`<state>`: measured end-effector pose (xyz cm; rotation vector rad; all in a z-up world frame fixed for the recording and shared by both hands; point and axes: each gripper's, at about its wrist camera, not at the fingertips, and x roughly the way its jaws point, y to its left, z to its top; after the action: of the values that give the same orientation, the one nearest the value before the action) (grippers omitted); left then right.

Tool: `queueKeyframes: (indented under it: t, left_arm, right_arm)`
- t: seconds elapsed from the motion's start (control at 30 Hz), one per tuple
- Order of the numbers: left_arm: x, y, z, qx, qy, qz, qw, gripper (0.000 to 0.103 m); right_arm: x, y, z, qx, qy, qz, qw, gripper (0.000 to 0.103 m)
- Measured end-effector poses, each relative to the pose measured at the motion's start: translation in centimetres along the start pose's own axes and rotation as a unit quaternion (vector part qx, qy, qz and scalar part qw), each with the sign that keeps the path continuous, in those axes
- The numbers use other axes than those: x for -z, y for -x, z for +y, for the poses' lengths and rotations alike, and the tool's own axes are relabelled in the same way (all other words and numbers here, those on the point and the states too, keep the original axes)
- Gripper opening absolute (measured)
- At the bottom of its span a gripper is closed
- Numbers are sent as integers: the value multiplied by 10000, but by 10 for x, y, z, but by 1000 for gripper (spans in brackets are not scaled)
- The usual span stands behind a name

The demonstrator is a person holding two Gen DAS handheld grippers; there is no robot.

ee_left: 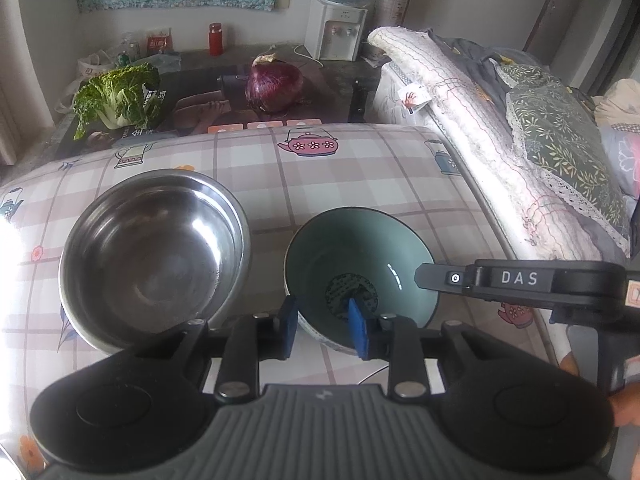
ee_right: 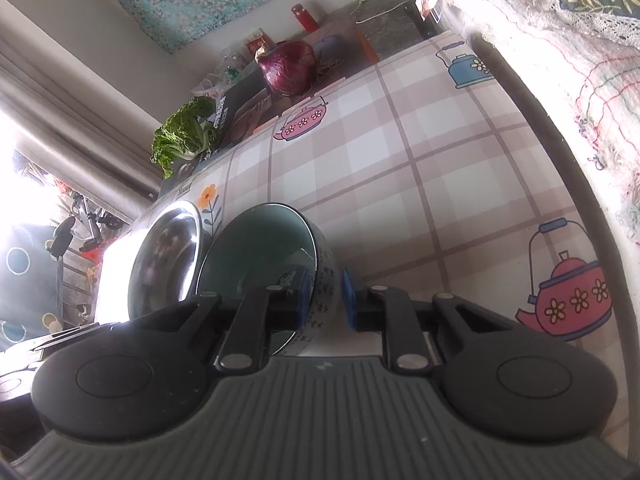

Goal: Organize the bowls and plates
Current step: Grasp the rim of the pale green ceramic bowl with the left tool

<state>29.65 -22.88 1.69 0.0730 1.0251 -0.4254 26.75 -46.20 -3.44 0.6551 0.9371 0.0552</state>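
Observation:
A green ceramic bowl (ee_left: 360, 256) with a patterned outside stands on the checked tablecloth (ee_left: 360, 168), right of a steel bowl (ee_left: 156, 248). My left gripper (ee_left: 322, 330) straddles the green bowl's near rim, one blue pad outside and one inside, with a gap left. My right gripper (ee_right: 325, 298) straddles the same bowl's right rim (ee_right: 320, 280), pads on either side of the wall; its finger shows from the right in the left wrist view (ee_left: 440, 278). The steel bowl shows in the right wrist view (ee_right: 168, 252), touching the green bowl (ee_right: 256, 248).
Beyond the table's far edge lie a cabbage (ee_left: 116, 96), a red onion (ee_left: 274, 84) and a red bottle (ee_left: 215, 39). A water dispenser (ee_left: 334, 28) stands at the back. Folded bedding (ee_left: 500, 128) runs along the table's right edge.

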Motion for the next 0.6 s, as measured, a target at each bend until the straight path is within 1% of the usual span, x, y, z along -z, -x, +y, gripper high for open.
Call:
queueKeyframes:
  t: [0.1,0.2,0.27,0.37,0.47,0.6]
  left_arm:
    - [-1,-5,2,-29,137,77,9999,43]
    - [-2,-9,4,-19,225,127,9997,44]
    - [-3,-12,4,-4,235,145,9996,41]
    - [-3,-16,4,19,248,169,9995,32]
    - [-2,-16,3,6,240,173,9996,32]
    - [-1,-11,2,88,222,219,9995,32]
  right_arm:
    - [0,-2,-1,-4,6,9,10000,16]
    - [-1,-6,1,12,41,15,10000,15]
    - [-1,-7,2,21,78,7,10000,13]
    - [-1,-9,3,38,134,-20,9999,12]
    - [-1,-9,4,32,166,-30,9999,12]
    - [-1,-9,4,41,180,-3,9998,12]
